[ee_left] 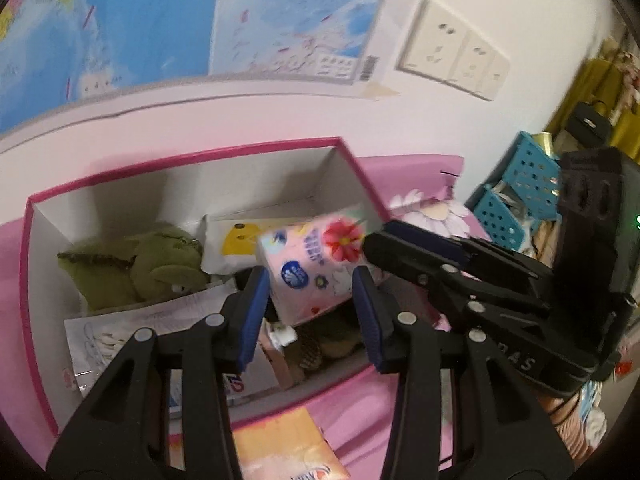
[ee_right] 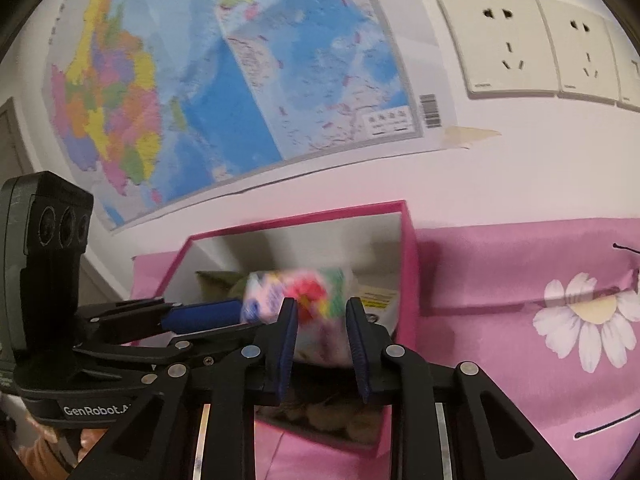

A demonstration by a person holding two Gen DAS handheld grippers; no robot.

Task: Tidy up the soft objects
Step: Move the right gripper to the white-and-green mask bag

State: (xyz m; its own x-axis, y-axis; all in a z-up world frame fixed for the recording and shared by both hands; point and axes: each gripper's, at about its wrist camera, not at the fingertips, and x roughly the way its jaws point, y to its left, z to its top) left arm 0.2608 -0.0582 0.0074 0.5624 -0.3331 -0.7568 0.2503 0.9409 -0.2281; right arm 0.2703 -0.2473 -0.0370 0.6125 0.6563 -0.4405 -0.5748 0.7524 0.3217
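A paper wall map [ee_right: 224,92] in blues and bright country colours is seen taped to the white wall, with glossy white socket plates [ee_right: 516,44] beside it. Below, a pink cloth [ee_right: 520,288] printed with white daisies is spread over the table. On it a rectangular cardboard box [ee_left: 28,264], pink-edged and white inside, is set open at the top. Inside the box, a fuzzy olive-green plush toy [ee_left: 136,268] is lodged against the left wall, a flat white packet with a yellow patch [ee_left: 232,244] lies toward the back, and a crinkled clear plastic packet [ee_left: 120,332] lies at the front. A blue perforated plastic basket [ee_left: 528,184] is seen off to the right.

A soft, blocky tissue pack [ee_left: 312,264] in glossy pink floral wrap is tilted above the box interior. The right gripper [ee_right: 322,332] is closed on this pack, its ribbed blue pads pressed against both sides. The left gripper [ee_left: 310,316] is spread apart with the pack's lower end between its pads; whether they touch it cannot be told. An orange packet [ee_left: 288,448] lies on the cloth before the box.
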